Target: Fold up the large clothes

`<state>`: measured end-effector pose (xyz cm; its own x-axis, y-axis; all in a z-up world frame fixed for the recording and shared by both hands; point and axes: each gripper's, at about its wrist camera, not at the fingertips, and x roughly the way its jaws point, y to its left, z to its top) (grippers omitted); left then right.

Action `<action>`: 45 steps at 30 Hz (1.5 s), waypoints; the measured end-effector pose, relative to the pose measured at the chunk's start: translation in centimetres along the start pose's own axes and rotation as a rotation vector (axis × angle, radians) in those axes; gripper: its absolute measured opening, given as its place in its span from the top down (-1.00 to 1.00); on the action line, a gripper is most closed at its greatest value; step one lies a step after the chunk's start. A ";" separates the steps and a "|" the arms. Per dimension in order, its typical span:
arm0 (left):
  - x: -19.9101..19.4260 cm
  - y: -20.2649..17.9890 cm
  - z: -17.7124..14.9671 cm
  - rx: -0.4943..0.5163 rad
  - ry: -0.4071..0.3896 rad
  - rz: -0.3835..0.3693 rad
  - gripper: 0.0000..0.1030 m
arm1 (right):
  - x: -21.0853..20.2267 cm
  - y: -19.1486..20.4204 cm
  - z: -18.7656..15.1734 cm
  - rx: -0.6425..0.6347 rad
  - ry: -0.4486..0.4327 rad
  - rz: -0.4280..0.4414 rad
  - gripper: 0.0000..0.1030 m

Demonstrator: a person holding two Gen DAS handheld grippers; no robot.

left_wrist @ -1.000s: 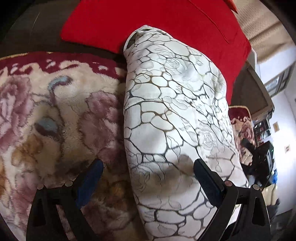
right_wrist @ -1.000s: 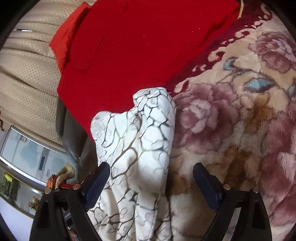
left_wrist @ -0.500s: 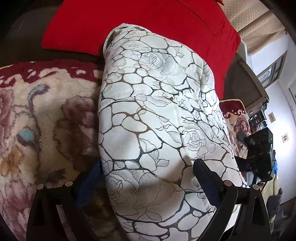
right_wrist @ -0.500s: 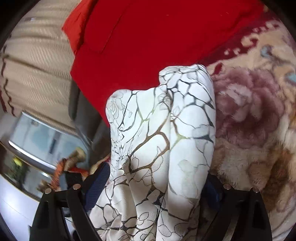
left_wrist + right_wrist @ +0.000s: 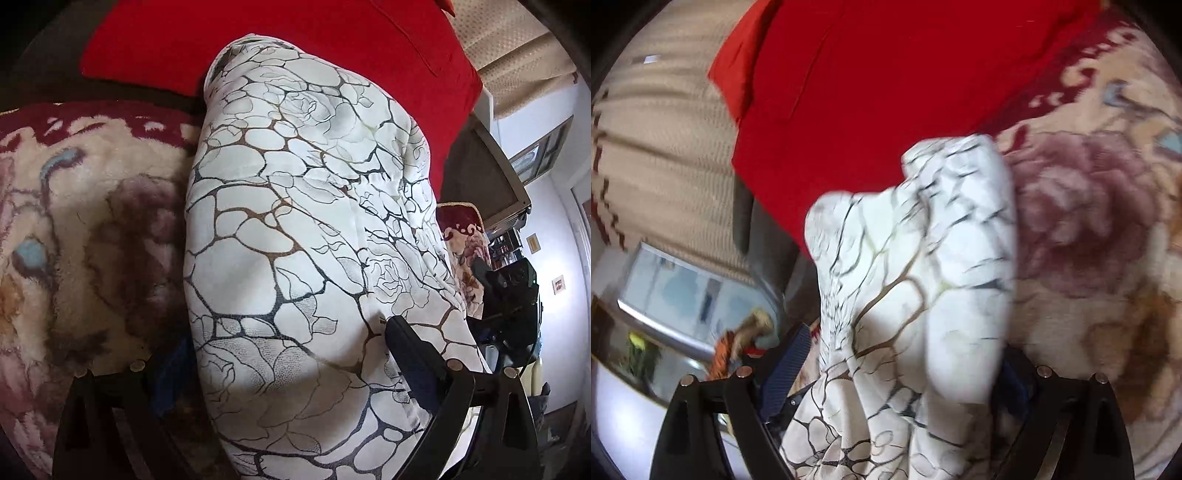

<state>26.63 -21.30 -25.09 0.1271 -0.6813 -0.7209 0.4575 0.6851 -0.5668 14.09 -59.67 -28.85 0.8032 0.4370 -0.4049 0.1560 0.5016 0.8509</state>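
A white garment [image 5: 295, 221] printed with dark crackle lines and roses lies folded into a thick, long bundle on a floral plush blanket [image 5: 92, 221]. My left gripper [image 5: 291, 362] is open and straddles the bundle's near end; its left finger is partly hidden beside the cloth and its right finger rests on top. In the right wrist view the garment [image 5: 923, 277] bulges up between the spread fingers of my open right gripper [image 5: 899, 369]. That view is blurred by motion, and the cloth covers most of the right finger.
A red cushion [image 5: 258, 37] leans behind the bundle's far end, also seen as the red cushion [image 5: 868, 92]. The blanket [image 5: 1089, 221] spreads to one side. A black device [image 5: 509, 295] sits past the sofa edge. A beige curtain [image 5: 665, 147] and a glass tabletop [image 5: 683, 295] lie beyond.
Both grippers have moved onto the garment; a second ago it lay further ahead, and it now fills the gap between each pair of fingers. Finger spacing is unchanged.
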 end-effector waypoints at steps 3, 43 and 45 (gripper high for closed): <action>-0.2 0.1 0.0 -0.008 -0.015 -0.012 -0.89 | 1.2 0.9 -0.2 -0.047 0.014 -0.010 -0.81; -7.5 -2.9 -4.0 -0.006 -0.211 0.322 0.02 | 10.5 9.8 -7.1 -0.268 0.191 0.045 0.14; -6.9 -4.0 -3.9 0.017 -0.211 0.360 0.02 | 10.8 8.9 -7.0 -0.252 0.199 0.019 0.14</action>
<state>20.49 -18.35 -19.45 0.4580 -0.4383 -0.7734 0.3655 0.8859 -0.2856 20.09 -45.24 -27.99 0.6724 0.5730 -0.4686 -0.0249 0.6503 0.7593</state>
